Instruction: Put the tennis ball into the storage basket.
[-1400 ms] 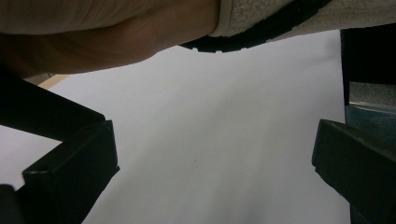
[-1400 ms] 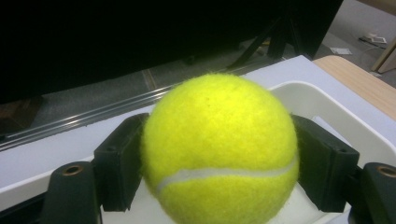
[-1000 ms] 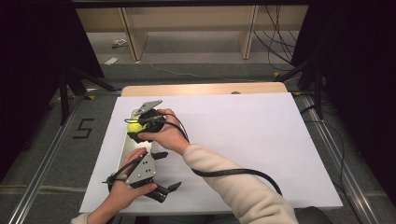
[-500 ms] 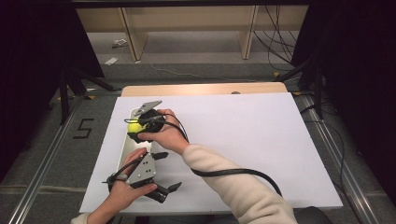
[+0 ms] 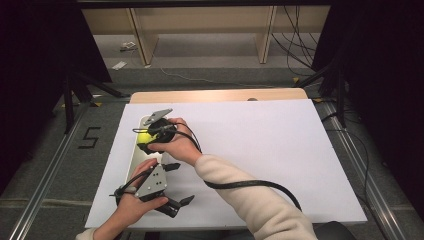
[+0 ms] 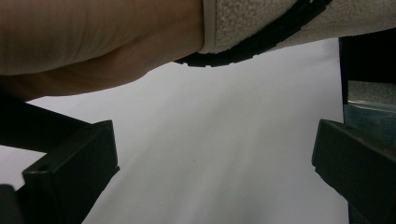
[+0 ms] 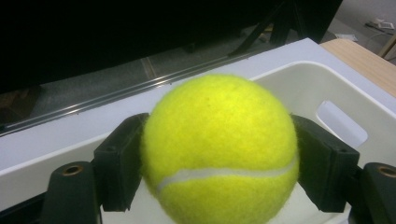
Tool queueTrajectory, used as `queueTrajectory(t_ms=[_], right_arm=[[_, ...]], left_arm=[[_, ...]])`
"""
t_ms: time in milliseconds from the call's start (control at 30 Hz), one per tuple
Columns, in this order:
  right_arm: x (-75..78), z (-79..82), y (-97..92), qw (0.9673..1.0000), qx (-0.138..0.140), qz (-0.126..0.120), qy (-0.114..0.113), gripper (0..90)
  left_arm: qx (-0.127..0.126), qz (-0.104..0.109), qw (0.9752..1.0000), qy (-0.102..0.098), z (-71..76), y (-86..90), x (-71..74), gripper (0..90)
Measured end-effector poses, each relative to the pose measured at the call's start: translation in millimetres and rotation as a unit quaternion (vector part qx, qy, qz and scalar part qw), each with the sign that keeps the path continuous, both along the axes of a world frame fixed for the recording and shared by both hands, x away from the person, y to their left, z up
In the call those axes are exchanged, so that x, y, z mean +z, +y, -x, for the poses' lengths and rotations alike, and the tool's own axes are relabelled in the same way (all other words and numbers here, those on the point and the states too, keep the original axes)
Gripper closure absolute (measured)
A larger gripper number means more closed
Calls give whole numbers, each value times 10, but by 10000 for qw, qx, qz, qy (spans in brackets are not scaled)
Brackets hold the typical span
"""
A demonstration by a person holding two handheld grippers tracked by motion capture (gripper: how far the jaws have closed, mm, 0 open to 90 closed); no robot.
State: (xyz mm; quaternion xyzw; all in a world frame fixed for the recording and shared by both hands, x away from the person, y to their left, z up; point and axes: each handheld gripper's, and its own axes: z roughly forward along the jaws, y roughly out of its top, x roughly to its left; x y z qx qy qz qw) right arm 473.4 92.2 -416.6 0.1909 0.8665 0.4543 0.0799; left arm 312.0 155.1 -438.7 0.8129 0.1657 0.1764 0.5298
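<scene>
A yellow tennis ball [image 7: 219,149] sits clamped between the two black jaws of my right gripper [image 7: 219,163], which is shut on it. Just under the ball is a white bin [image 7: 336,93] with a slot handle. From above, the ball [image 5: 144,135] and right gripper [image 5: 150,137] hover over the far end of the long white bin [image 5: 134,160] at the table's left side. My left gripper [image 5: 180,183] stays near the front edge beside the bin, jaws wide apart and holding nothing. In its own view the left gripper [image 6: 212,177] faces bare white table under the other forearm.
A white sheet [image 5: 260,150] covers the table, with a strip of wood [image 5: 220,95] along its far edge. The right gripper's black cable [image 5: 250,185] loops across the front middle. Wooden shelving legs [image 5: 265,35] and loose cables lie on the floor beyond.
</scene>
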Motion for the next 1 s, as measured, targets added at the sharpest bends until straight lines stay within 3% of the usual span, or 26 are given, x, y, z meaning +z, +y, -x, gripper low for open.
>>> queueTrajectory(t_ms=[1000], right_arm=[[-139,-32,56,9994,97,322,112,261]], left_arm=[[-28,-28,10000,18,3,-7,-8,0]])
